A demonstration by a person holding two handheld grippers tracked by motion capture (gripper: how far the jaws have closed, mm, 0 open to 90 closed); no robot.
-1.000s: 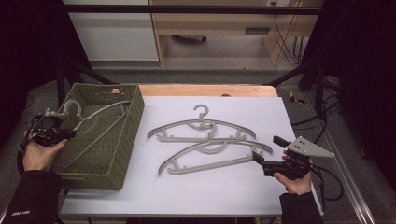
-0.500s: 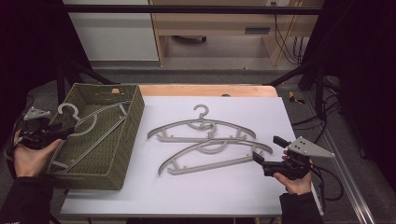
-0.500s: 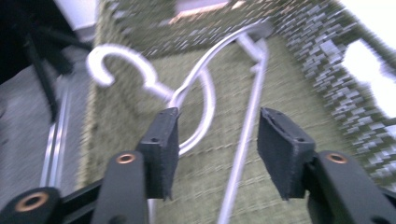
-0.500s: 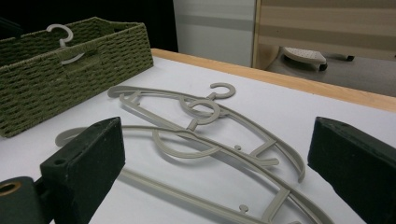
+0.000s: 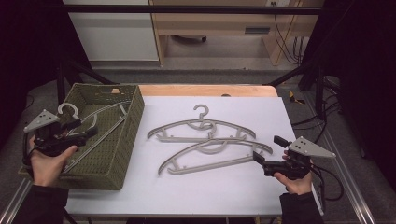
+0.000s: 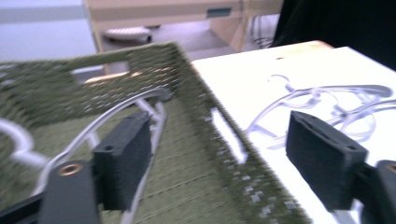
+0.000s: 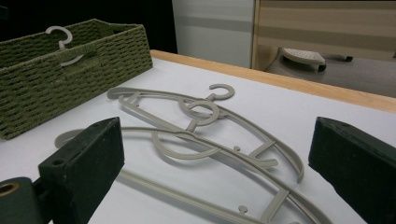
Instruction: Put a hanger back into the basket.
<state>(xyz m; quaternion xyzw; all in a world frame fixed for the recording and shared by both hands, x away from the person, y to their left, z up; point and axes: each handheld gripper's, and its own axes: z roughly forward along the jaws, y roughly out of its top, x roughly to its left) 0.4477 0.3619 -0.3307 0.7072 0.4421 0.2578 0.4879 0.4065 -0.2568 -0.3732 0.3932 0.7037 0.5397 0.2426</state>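
A green woven basket stands at the table's left. One grey hanger lies inside it, its hook poking over the left rim. My left gripper hovers above that rim, open, with the basket's hanger beside its left jaw and not clamped. Two more grey hangers overlap on the white table: a far hanger and a near hanger. My right gripper sits low at the near hanger's right end, open with nothing in it. The far hanger's hook lies ahead between its jaws.
The white tabletop ends in a wooden strip at the far side. Bare surface runs along the front edge and the far right. A black frame bar crosses overhead at the back. Cables trail off the right edge.
My left gripper drew back to the left, then came right again over the basket's rim. The hanger in the basket barely shifted. The right gripper held still.
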